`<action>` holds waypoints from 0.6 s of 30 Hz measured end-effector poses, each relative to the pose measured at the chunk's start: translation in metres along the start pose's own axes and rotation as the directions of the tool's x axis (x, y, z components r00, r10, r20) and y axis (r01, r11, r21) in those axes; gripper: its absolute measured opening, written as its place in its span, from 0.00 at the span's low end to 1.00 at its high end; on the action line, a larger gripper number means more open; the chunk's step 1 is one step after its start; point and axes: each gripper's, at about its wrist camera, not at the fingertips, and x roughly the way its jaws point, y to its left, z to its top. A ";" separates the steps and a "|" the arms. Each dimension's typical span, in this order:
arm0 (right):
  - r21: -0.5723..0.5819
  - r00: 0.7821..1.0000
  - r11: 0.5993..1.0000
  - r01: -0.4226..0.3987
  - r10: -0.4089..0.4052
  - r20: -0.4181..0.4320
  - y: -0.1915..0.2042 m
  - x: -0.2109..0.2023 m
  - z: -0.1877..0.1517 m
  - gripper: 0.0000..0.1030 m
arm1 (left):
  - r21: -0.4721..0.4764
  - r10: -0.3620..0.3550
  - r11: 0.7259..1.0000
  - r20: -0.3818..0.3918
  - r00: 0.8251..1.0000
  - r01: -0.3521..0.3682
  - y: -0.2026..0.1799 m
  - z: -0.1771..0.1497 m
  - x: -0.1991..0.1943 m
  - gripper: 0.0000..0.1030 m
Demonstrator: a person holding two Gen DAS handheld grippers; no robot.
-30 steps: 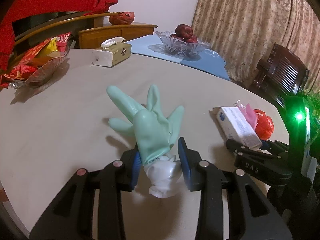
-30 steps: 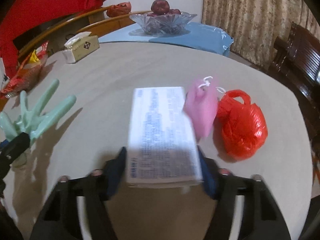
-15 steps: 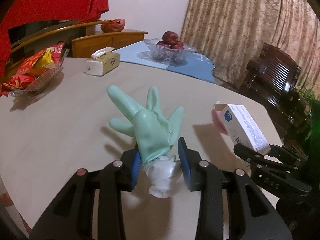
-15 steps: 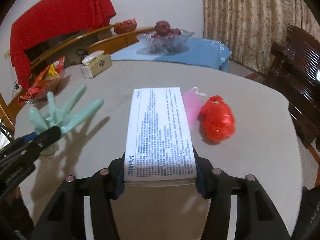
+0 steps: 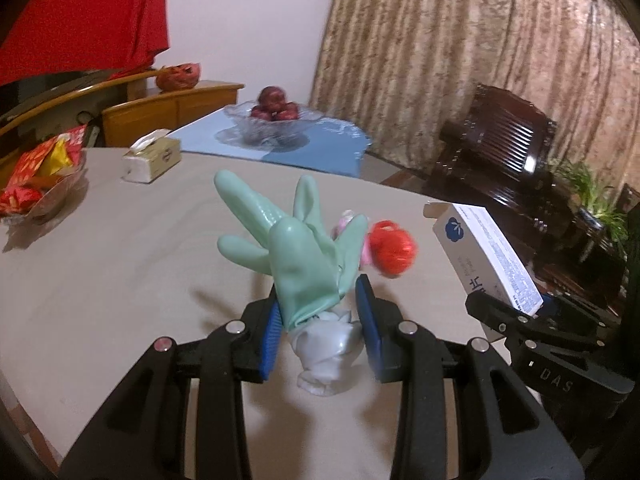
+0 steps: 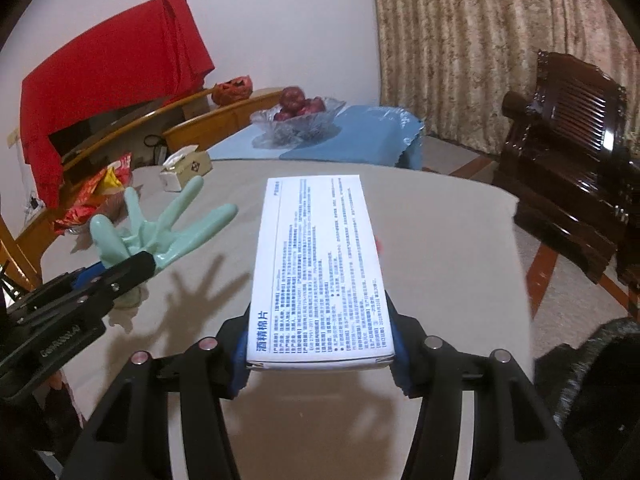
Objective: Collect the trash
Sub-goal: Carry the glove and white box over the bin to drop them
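A: Where's the trash rn?

B: We've got two pieces off the table. The green glove (image 5: pixel 296 256) sits in our left gripper (image 5: pixel 320 334), pads pinching its cuff w/ the white lining bunched out below, fingers sticking up and fwd. The white box (image 6: pixel 320 268) is in our right gripper (image 6: pixel 320 354), jaws pressed on its two long sides at the near end only, so most of it sticks out fwd, unsupported.

A: Anything left behind?

B: Yes, a red bag (image 5: pixel 390 250) and sth pink just beside it lie on the table (image 5: pixel 120 260), toward its far right edge, partly hidden behind the glove in the left view.

A: So what could go wrong?

B: Box first, imo. It's held by one end, so a quick swing could lever it out of the pads or crush the thin card. The glove's rubber looks slick and the grip is on a bunched cuff, so it may slide out if we jerk it.

A: And around us?

B: Both grippers are full, so we can't take the red bag w/o dropping sth off first. No bin shows in either view, so we can't tell where to carry things. The grippers also hang near each other; the glove fingers could brush the box. Further out, the tissue box (image 5: pixel 152 156), snack dish (image 5: pixel 40 188) and fruit bowl (image 5: pixel 276 120) sit at the far edge, well apart from us, low risk.
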 end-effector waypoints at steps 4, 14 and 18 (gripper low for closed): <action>0.015 0.999 1.000 0.020 -0.020 0.030 -0.014 -0.026 -0.002 0.53 | 0.030 -0.042 0.999 0.012 0.999 0.042 -0.024 0.001 -0.009 0.33; 0.086 0.991 0.992 0.098 -0.105 0.079 -0.063 -0.095 -0.024 0.53 | 0.104 -0.170 0.980 -0.008 0.985 0.170 -0.089 -0.009 -0.019 0.33; 0.124 0.982 0.980 0.157 -0.169 0.089 -0.089 -0.123 -0.037 0.53 | 0.132 -0.221 0.966 -0.025 0.975 0.222 -0.113 -0.016 -0.021 0.33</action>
